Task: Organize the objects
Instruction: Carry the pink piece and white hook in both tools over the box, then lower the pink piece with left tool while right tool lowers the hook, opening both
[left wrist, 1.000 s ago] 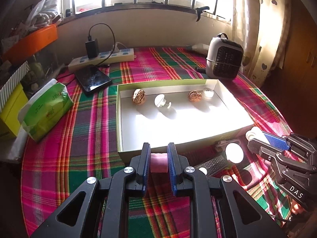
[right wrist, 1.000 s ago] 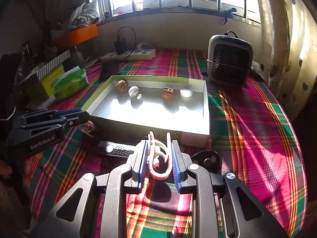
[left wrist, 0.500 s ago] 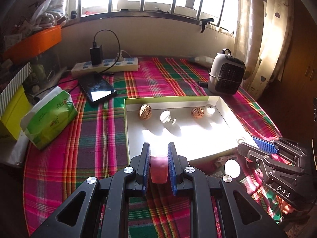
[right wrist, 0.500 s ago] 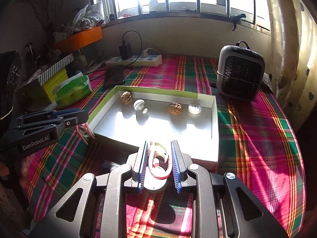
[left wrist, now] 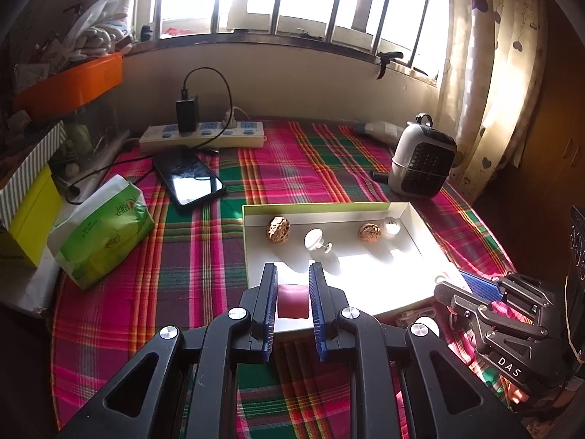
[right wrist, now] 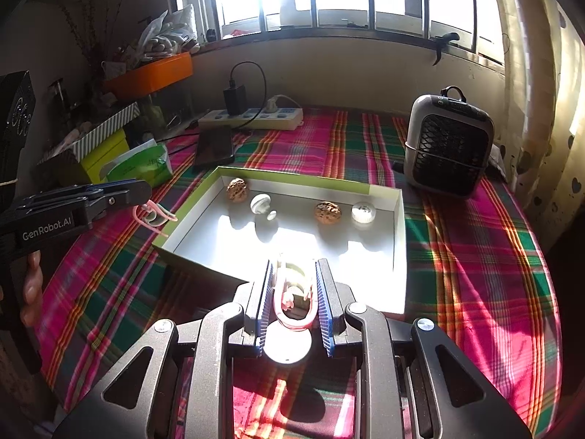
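Observation:
A shallow white box with green rim sits on the plaid cloth. It holds two walnuts, a white knob and a small white round piece. My left gripper is shut on a pink hair-tie item, held above the box's near edge; its pink loops show in the right wrist view. My right gripper is shut on a pink-and-white loop item above the box's near side, and appears in the left wrist view.
A small grey heater stands right of the box. A phone, power strip, green tissue pack and yellow box lie to the left and back. A dark object lies partly hidden in front of the box.
Both grippers have risen and moved forward with their items, from the cloth in front of the box to above its near edge.

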`<action>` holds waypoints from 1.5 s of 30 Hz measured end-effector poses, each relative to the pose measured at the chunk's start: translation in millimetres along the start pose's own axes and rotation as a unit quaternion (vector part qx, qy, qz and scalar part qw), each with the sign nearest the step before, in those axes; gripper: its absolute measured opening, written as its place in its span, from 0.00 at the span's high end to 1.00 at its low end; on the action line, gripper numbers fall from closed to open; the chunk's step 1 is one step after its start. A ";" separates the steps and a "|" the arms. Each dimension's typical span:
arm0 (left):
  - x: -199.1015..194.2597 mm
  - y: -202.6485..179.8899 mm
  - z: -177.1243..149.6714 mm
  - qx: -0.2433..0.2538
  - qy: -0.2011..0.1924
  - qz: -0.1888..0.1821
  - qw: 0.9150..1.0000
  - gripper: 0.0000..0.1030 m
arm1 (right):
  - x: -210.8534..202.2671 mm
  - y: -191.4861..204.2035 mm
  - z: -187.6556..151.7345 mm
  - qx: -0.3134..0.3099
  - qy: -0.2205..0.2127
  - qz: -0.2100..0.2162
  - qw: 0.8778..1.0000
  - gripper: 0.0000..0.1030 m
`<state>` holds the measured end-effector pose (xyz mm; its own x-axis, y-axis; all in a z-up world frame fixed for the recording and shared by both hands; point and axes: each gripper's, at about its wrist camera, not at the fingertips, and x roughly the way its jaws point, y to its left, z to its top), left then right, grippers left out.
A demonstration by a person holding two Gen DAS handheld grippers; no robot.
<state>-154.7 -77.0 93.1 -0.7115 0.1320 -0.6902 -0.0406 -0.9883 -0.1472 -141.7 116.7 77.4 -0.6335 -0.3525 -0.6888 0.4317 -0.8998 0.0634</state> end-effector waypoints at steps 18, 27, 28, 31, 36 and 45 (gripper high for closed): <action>51.0 1.0 6.7 0.001 0.045 0.005 0.999 0.85 | 42.0 -1.6 29.6 -0.026 0.043 0.020 0.999 0.76; 67.2 -1.1 9.6 0.009 0.063 0.011 0.998 0.85 | 69.9 1.6 38.1 -0.041 0.081 0.043 0.995 0.76; 68.5 -1.7 10.3 0.010 0.063 0.011 0.998 0.85 | 73.8 1.9 38.7 -0.040 0.087 0.047 0.994 0.76; 72.9 -2.4 14.3 0.012 0.066 0.012 0.998 0.85 | 84.0 2.8 39.3 -0.040 0.099 0.053 0.993 0.76; 81.0 -2.7 20.5 0.016 0.066 0.013 0.998 0.85 | 95.6 6.7 40.5 -0.051 0.106 0.047 0.992 0.76; 97.8 -1.4 30.1 0.015 0.067 0.015 0.998 0.85 | 113.2 7.6 42.5 -0.074 0.112 0.025 0.991 0.76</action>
<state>-245.3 -64.9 47.1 -0.6120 0.1098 -0.7832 -0.0432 -0.9935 -0.1055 -237.4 59.1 30.6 -0.4584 -0.3147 -0.8311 0.5586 -0.8294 0.0060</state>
